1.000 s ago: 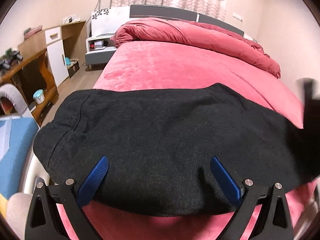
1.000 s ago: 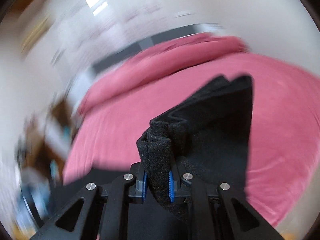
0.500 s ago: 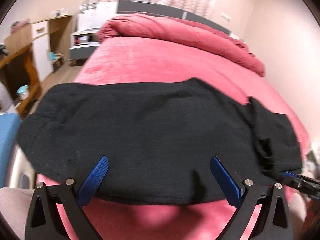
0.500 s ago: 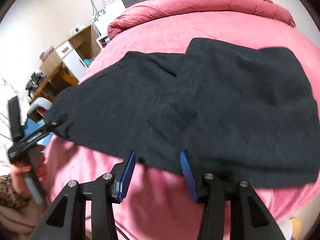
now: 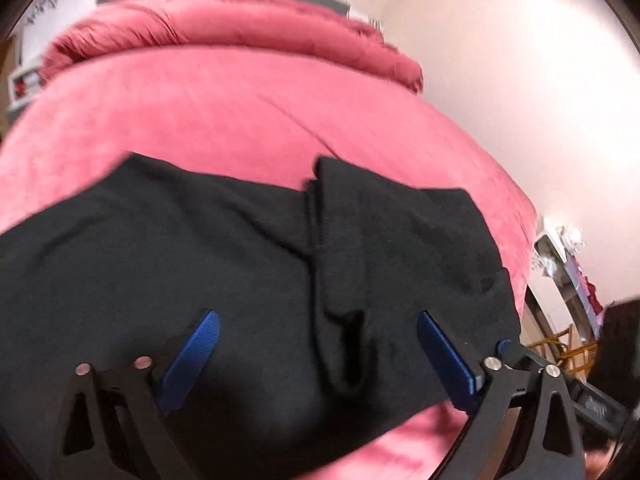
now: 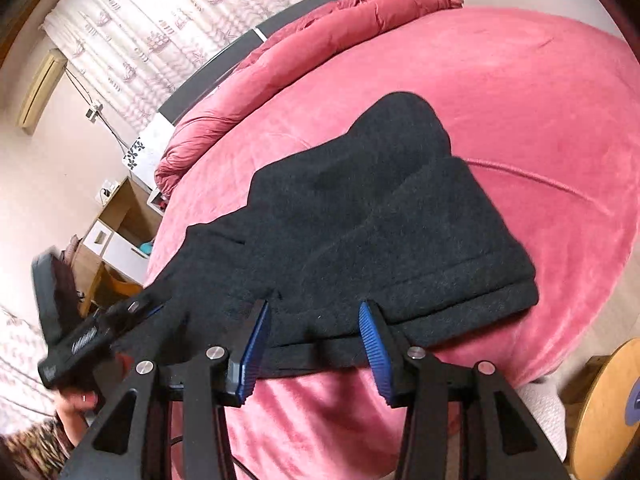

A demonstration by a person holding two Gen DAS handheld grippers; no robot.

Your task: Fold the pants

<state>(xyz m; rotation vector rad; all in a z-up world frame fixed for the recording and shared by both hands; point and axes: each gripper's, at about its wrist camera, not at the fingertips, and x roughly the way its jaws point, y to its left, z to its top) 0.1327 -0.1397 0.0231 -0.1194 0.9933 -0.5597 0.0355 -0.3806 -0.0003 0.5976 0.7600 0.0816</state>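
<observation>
Black pants [image 5: 248, 264] lie flat on the pink bed [image 5: 240, 112], with one end folded back over the middle; the fold edge shows in the left wrist view. My left gripper [image 5: 316, 320] is open and empty, just above the near edge of the pants. In the right wrist view the pants [image 6: 360, 216] lie at the bed's near edge, and my right gripper [image 6: 314, 308] is open and empty over their hem. The left gripper [image 6: 132, 312] also shows at the left there.
A rolled pink duvet [image 6: 320, 36] lies along the headboard. A wooden desk and white cabinet [image 6: 112, 236] stand left of the bed. A round wooden stool [image 6: 608, 400] stands at the lower right. Shelves [image 5: 572, 272] stand by the right wall.
My right gripper opened and let go of the pants end, which now lies folded over the middle. Both grippers shifted along the near edge; the left one swung to the right.
</observation>
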